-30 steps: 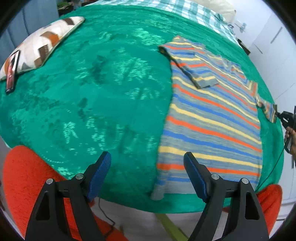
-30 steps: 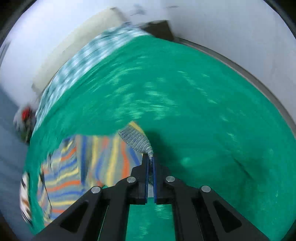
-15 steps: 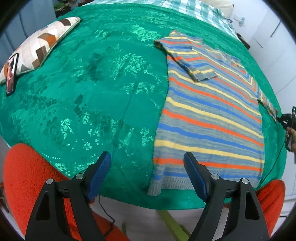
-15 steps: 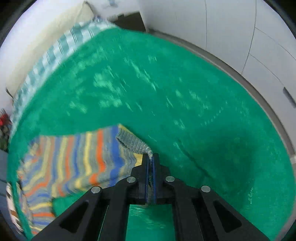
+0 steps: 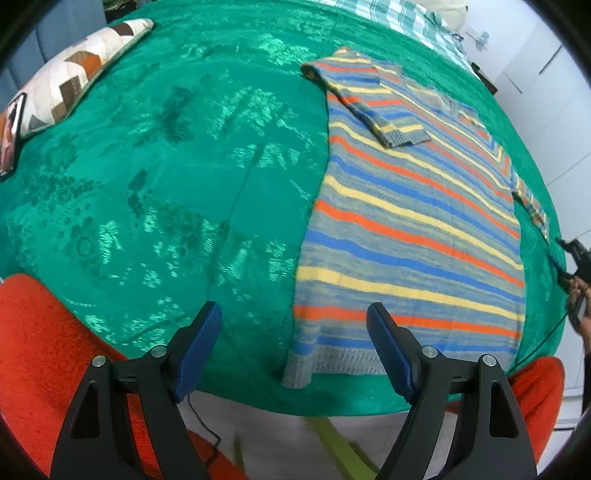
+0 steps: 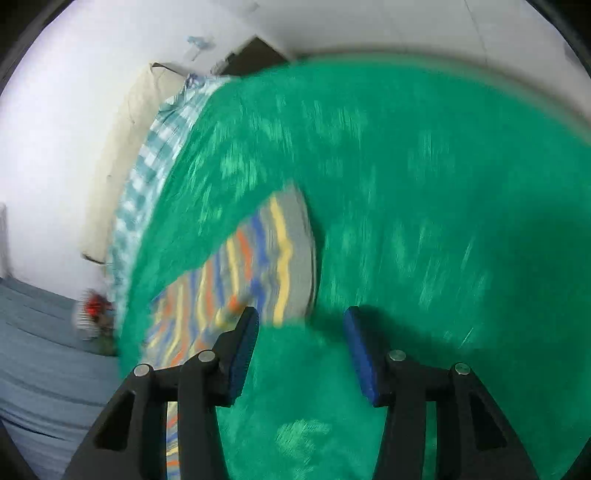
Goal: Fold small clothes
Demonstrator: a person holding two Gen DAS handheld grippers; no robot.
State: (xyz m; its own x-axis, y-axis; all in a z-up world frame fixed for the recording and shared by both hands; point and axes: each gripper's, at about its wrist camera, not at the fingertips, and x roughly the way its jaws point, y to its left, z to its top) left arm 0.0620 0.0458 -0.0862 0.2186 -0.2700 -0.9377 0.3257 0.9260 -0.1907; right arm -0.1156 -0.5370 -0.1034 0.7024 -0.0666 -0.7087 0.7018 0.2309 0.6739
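A striped knit sweater (image 5: 410, 221) in grey, orange, blue and yellow lies flat on the green bedspread (image 5: 184, 166). Its left sleeve (image 5: 373, 107) is folded over the chest. Its right sleeve (image 5: 532, 206) stretches out toward the bed's right edge. My left gripper (image 5: 293, 347) is open and empty above the near edge, by the sweater's hem. My right gripper (image 6: 301, 332) is open and empty, with the right sleeve cuff (image 6: 291, 251) lying on the bedspread (image 6: 406, 184) just ahead of it; this view is blurred. It also shows in the left wrist view (image 5: 576, 254), at the far right.
A patterned pillow (image 5: 74, 77) lies at the bed's far left with a phone (image 5: 9, 136) beside it. A checked blanket (image 5: 391, 14) lies at the head of the bed. An orange cushion (image 5: 40, 332) sits below the near edge. White wardrobe doors (image 5: 554, 85) stand at the right.
My right gripper has opened and let go of the sleeve cuff, which now lies on the bedspread. The left gripper has stayed open and shifted only slightly.
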